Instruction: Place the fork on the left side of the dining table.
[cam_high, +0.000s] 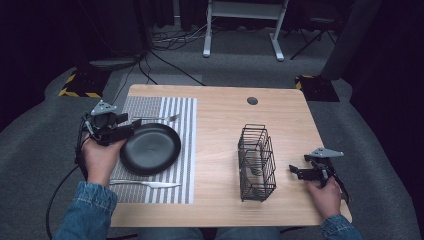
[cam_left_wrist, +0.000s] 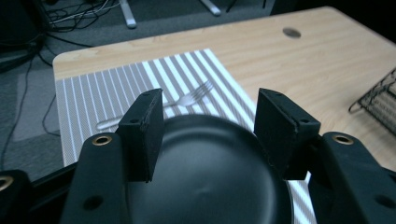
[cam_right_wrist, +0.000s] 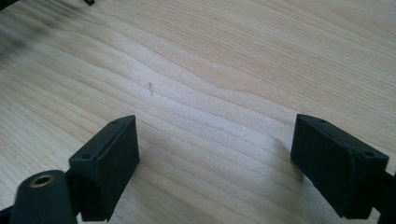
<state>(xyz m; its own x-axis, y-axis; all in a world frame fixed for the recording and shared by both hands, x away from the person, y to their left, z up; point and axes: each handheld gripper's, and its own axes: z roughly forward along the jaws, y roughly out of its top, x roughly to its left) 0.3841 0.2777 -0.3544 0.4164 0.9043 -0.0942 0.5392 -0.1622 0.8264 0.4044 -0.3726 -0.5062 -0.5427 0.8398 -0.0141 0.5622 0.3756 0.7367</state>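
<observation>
A black plate lies on a striped placemat on the left half of the wooden table. A fork rests just beyond the plate and a knife lies in front of it. My left gripper hovers at the plate's far-left rim, open. In the left gripper view its jaws straddle the plate with the fork past them, and the left gripper grips nothing. My right gripper sits open near the table's right edge, over bare wood, as the right gripper view also shows.
A black wire rack stands right of centre, between the placemat and my right gripper; its corner is seen in the left gripper view. A round cable hole marks the table's far side. Cables and desk legs lie on the floor beyond.
</observation>
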